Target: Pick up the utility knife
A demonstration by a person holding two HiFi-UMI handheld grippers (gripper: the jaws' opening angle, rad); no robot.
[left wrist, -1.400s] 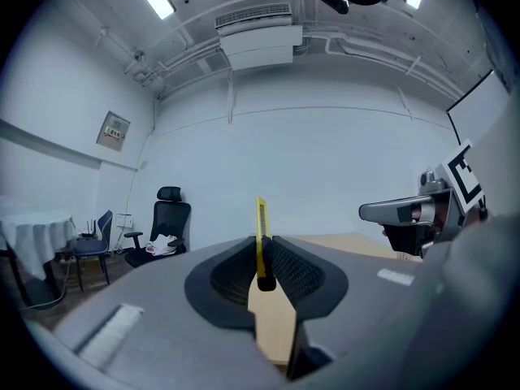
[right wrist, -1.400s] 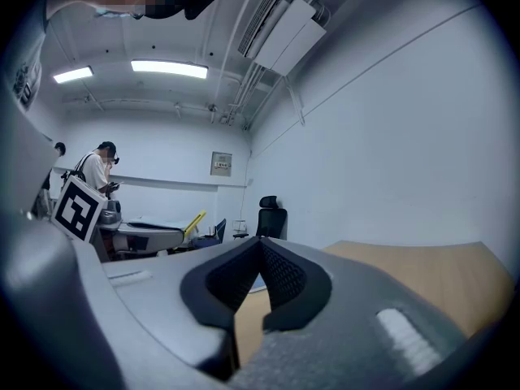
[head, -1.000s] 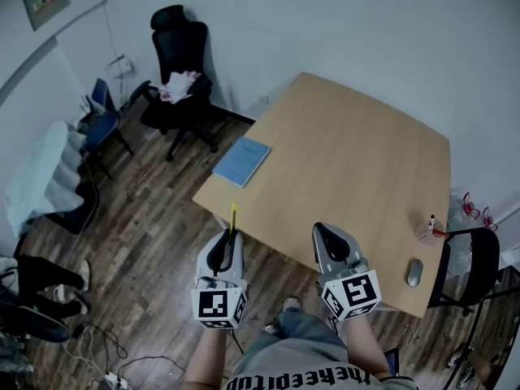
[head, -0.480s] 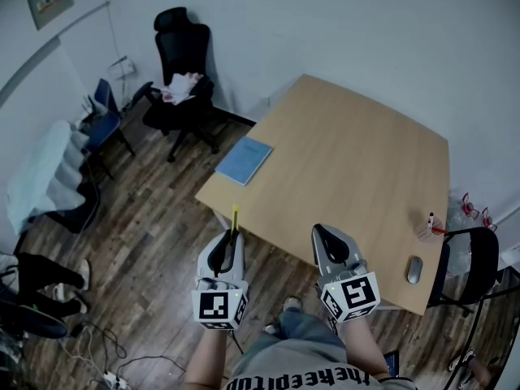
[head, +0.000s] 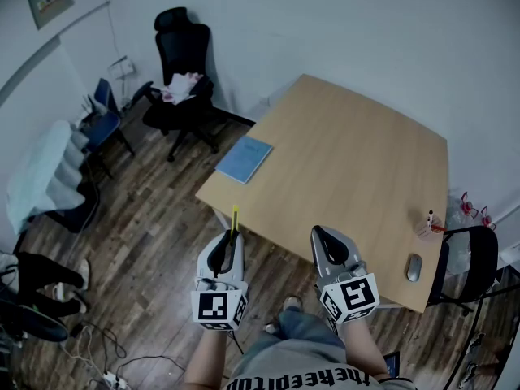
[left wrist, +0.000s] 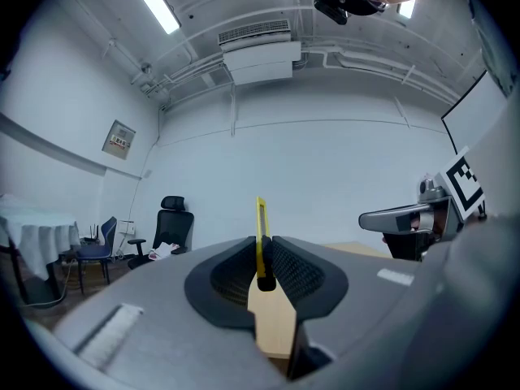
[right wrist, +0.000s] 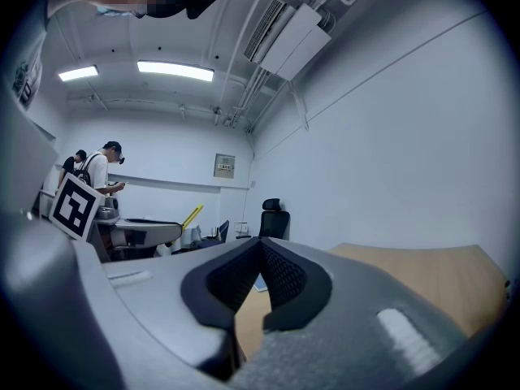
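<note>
A slim yellow utility knife (left wrist: 261, 227) stands upright between the pads of my left gripper (left wrist: 262, 258), which is shut on its lower end. In the head view the knife (head: 235, 217) juts past the left gripper (head: 228, 238), just off the near edge of the wooden table (head: 349, 169). My right gripper (head: 323, 238) hovers beside it over the same table edge. Its jaws (right wrist: 258, 260) meet at the tips with nothing between them. The yellow knife (right wrist: 192, 215) also shows at the left of the right gripper view.
A blue notebook (head: 244, 159) lies on the table's left part. A mouse (head: 413, 269) and a small cup with pens (head: 428, 227) sit at its right end. A black office chair (head: 183, 71) stands beyond, more chairs at the left. Two people stand in the right gripper view (right wrist: 93, 177).
</note>
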